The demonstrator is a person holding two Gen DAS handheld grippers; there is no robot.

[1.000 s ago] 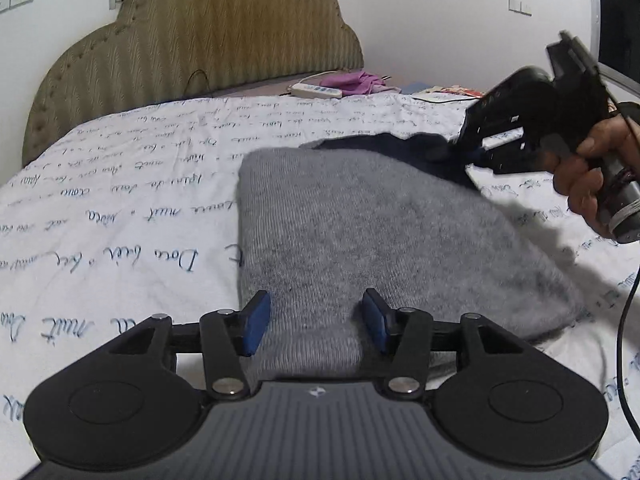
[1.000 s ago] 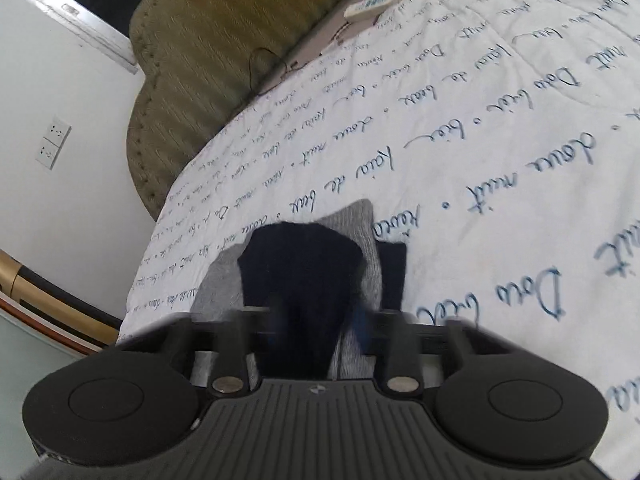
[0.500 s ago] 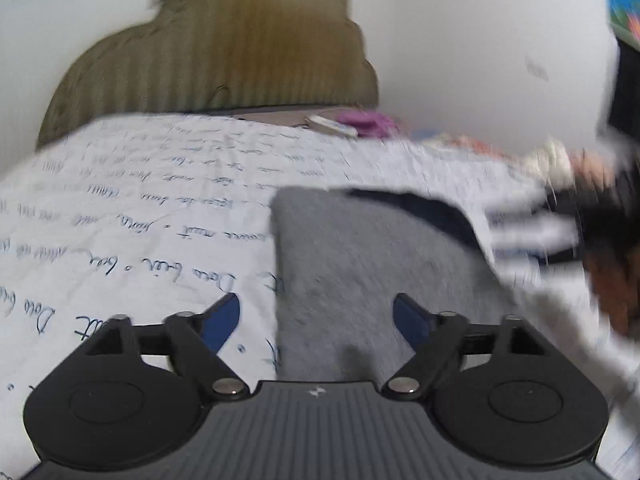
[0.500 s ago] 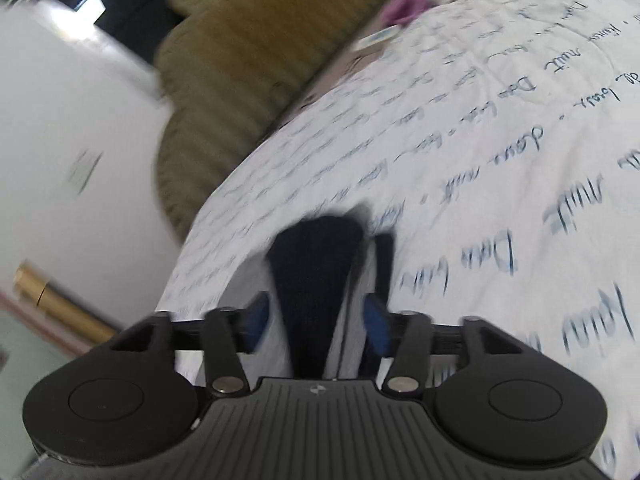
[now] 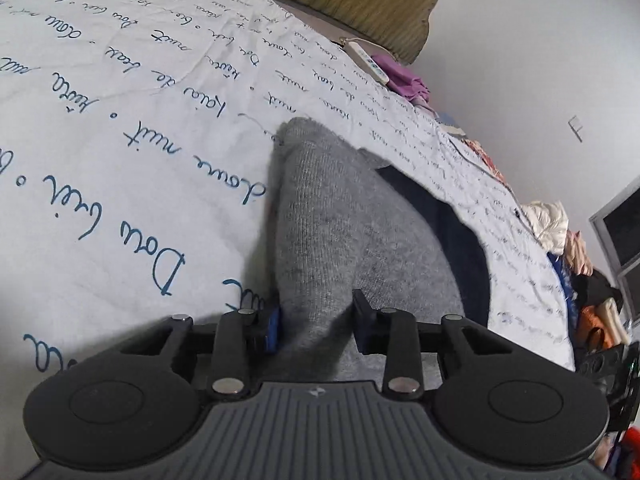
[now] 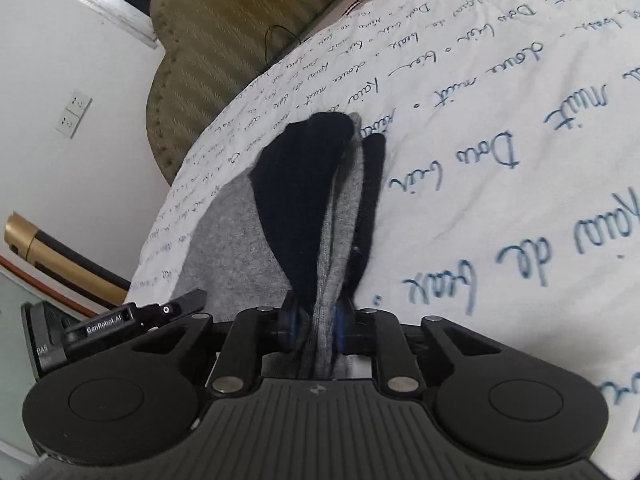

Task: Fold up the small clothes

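Bare bedsheet [image 6: 500, 128] lies open right of the garment [image 6: 320, 200]; the headboard [image 6: 224, 40] blocks the far end.

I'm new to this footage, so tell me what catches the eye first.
The grey and navy knit garment stands out, bunched on the white bedsheet with blue handwriting. Both grippers have just been closing on it: the left gripper pinches a grey fold at the bottom of its view, and the right gripper clamps the layered grey and navy edge. An olive padded headboard rises behind.
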